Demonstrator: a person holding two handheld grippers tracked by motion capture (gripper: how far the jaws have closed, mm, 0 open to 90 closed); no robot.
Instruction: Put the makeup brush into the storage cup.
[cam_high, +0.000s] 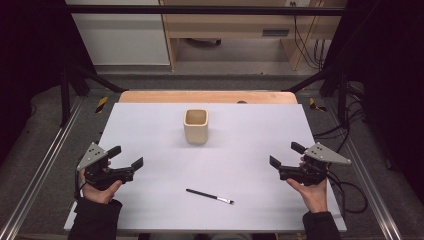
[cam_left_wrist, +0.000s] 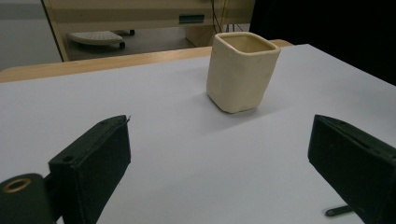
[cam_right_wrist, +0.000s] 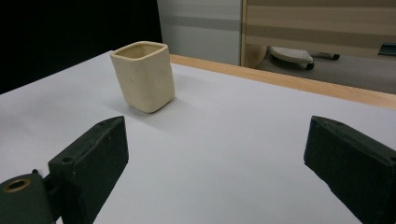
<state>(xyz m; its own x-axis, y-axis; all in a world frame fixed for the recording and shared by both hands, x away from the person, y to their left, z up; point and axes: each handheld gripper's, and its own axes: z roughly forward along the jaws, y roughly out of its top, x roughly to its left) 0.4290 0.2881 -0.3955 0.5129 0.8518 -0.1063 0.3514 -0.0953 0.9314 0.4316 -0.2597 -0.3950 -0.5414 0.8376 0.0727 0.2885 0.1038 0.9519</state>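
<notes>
I held the left gripper and right gripper wide apart and empty, flanking a cream cup and what looked like a brush.

Table: wood top, pale edge strip visible along the far side. White sheet covers nearly all of it. On the sheet: cream square-sided cup, upright, open top, center toward the far edge. Thin black brush with a light tip lies flat near the front edge, well apart from the cup.
</notes>
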